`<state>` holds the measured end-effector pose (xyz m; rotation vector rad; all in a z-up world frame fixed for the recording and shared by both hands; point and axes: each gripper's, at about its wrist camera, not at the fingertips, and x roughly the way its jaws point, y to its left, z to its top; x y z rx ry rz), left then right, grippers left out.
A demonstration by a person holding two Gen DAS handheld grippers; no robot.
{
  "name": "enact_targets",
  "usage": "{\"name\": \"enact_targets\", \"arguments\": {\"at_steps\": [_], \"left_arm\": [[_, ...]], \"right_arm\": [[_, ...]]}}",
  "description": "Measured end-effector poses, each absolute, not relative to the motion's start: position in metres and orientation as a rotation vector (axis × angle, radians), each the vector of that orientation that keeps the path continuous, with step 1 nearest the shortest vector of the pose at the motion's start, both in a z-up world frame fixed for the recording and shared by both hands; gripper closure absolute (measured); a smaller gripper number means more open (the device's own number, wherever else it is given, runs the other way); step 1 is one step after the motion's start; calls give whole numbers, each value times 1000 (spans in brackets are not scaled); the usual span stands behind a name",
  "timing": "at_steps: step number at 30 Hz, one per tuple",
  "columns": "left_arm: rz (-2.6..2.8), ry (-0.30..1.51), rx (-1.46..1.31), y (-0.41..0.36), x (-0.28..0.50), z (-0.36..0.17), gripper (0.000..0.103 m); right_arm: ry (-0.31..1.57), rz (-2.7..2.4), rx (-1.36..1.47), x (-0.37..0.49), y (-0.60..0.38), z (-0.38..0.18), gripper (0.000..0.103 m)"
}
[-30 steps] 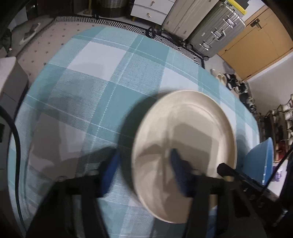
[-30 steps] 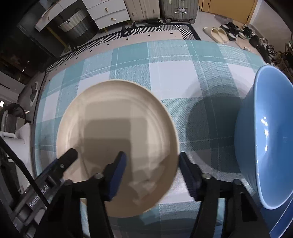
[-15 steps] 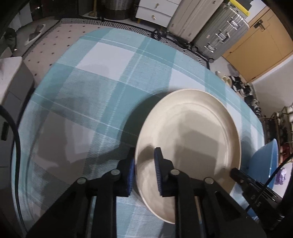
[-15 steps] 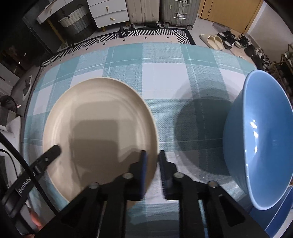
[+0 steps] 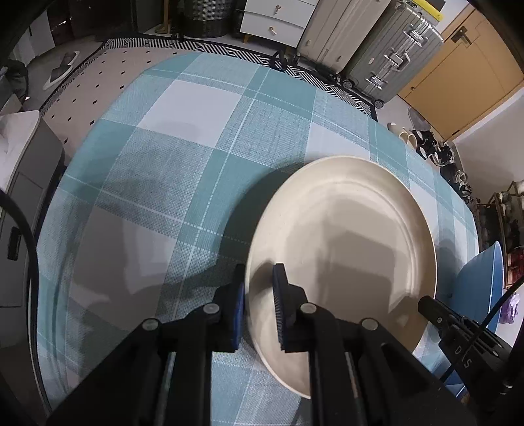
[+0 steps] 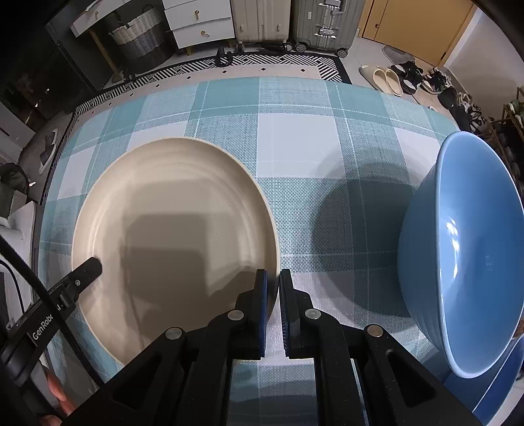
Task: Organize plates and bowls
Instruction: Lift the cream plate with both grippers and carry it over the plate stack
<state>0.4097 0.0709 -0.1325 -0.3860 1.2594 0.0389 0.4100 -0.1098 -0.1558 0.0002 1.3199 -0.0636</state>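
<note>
A large cream plate (image 5: 344,249) is held above the checked tablecloth (image 5: 183,137). My left gripper (image 5: 258,281) is shut on the plate's left rim. My right gripper (image 6: 272,285) is shut on its right rim; the plate also shows in the right wrist view (image 6: 173,236). A big blue bowl (image 6: 465,249) stands to the right of the plate, and its edge shows at the far right of the left wrist view (image 5: 484,275).
The tablecloth (image 6: 294,131) covers a table with rounded far corners. Beyond it are a patterned rug (image 6: 262,62), suitcases (image 5: 389,55), white drawers (image 6: 196,23), a basket (image 6: 140,36) and shoes (image 6: 393,78) on the floor.
Both grippers went from open, astride the plate's rims, to shut on them. The plate has since risen slightly with both grippers holding it.
</note>
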Motion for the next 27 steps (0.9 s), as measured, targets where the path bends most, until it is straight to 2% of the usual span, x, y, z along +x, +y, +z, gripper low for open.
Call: {"name": "enact_targets", "arguments": {"at_steps": [14, 27], "left_arm": [[1, 1243, -394, 72, 408, -132, 90], [25, 1237, -377, 73, 401, -126, 90]], "right_arm": [[1319, -51, 2, 411, -108, -164, 90], [1289, -22, -10, 404, -104, -154, 93]]}}
